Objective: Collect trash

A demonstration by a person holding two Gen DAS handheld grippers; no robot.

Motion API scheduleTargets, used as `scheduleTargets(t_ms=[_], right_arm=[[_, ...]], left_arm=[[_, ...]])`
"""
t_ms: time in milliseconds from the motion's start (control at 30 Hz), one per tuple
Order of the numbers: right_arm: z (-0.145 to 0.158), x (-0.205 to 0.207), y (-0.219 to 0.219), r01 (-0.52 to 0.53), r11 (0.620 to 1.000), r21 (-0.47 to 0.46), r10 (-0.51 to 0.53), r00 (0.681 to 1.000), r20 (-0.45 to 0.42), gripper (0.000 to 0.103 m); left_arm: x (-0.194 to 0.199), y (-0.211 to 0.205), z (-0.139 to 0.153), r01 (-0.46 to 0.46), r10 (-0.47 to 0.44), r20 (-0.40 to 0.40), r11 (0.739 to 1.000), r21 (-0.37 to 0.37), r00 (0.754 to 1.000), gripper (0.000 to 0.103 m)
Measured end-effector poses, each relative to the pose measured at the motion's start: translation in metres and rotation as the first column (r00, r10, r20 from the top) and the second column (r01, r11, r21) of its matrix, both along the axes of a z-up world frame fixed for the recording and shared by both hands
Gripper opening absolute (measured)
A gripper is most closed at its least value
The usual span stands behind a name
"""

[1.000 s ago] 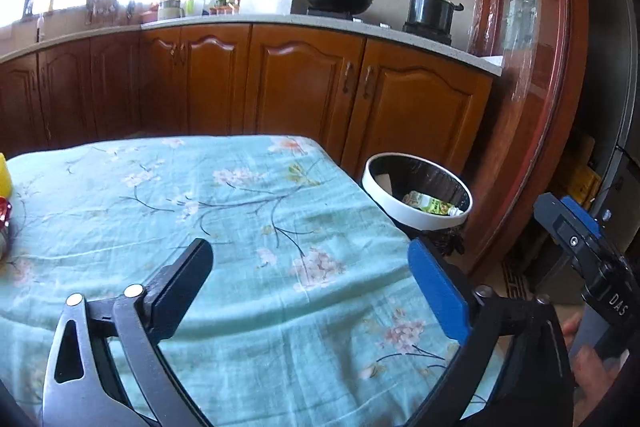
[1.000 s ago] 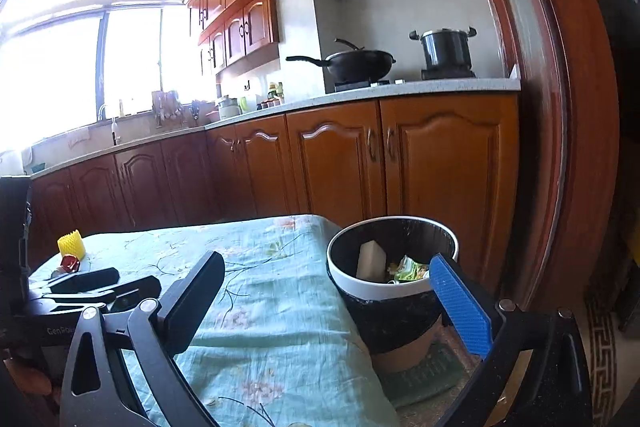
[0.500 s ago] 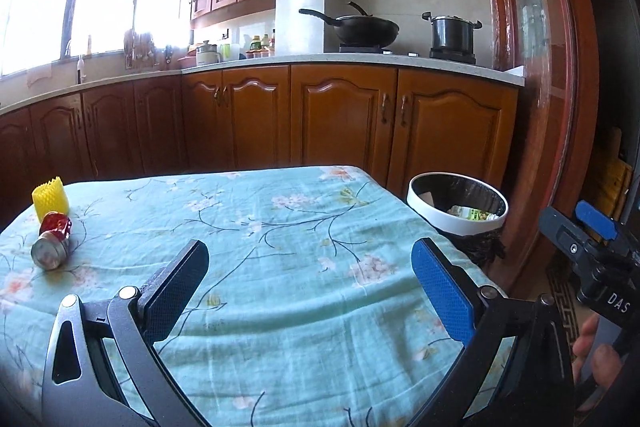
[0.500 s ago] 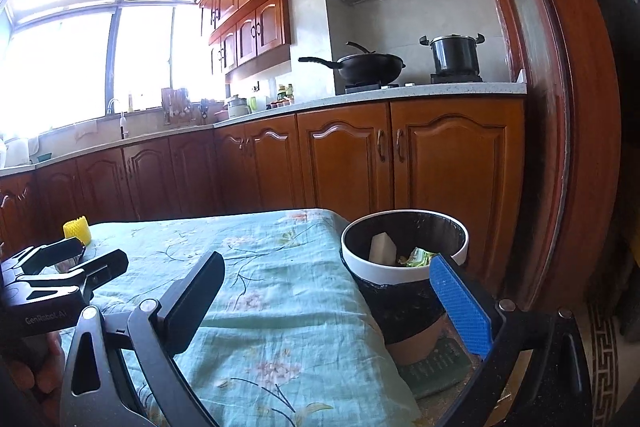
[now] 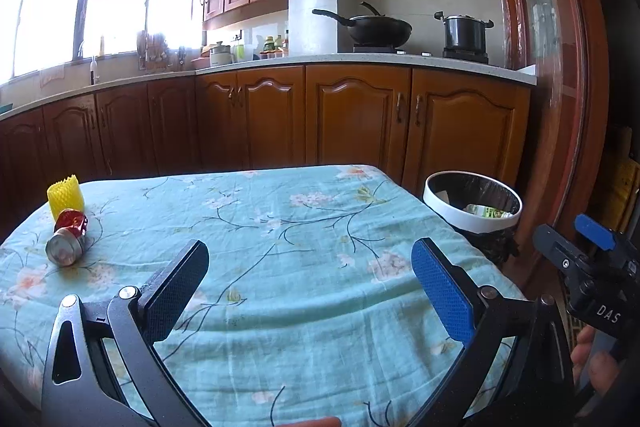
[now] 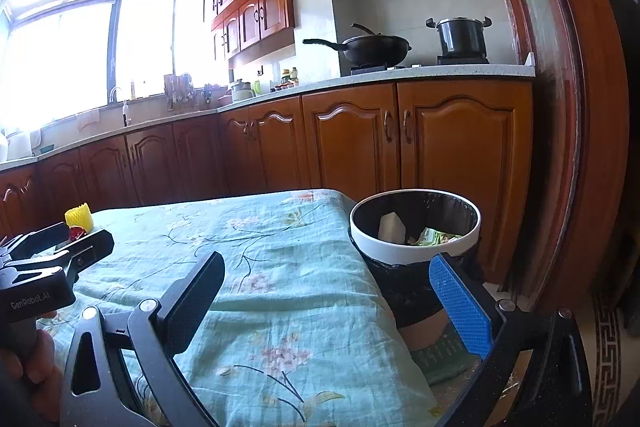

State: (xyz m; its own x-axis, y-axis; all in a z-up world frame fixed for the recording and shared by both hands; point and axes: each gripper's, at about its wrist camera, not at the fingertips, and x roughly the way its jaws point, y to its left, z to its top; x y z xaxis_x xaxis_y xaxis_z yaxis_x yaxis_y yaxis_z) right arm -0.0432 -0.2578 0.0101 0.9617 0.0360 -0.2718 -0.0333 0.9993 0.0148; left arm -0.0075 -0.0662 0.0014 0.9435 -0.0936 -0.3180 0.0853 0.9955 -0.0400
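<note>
A crushed red can [image 5: 67,235] lies on its side at the table's far left, next to a yellow foam fruit net [image 5: 65,194]. Both also show in the right wrist view, the net [image 6: 79,217] partly behind the left gripper's body. A white-rimmed trash bin [image 5: 472,203] with a black liner stands on the floor off the table's right edge and holds wrappers and a white piece [image 6: 391,227]. My left gripper [image 5: 310,277] is open and empty above the table's near middle. My right gripper [image 6: 326,297] is open and empty over the table's right edge, near the bin [image 6: 414,227].
The table [image 5: 280,219] wears a light blue floral cloth. Wooden kitchen cabinets [image 5: 352,119] run behind it, with a wok [image 5: 376,27] and a pot [image 5: 466,31] on the stove. A wooden door frame [image 6: 576,147] stands right of the bin.
The left gripper's view has lifted and swung left, bringing the can and yellow net into sight. The right gripper has risen slightly. Both stay open and empty.
</note>
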Motion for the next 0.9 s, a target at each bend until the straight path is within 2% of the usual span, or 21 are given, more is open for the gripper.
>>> scheduleTargets(t_ms=[900], right_arm=[[0.0032,-0.0044,-0.0010,-0.003,1.000,0.009,0.003,1.000,0.020,0.103]], left_arm=[[-0.0075,-0.0085,-0.0004,-0.015,0.015,0.018,1.000,0.015,1.000,0.103]])
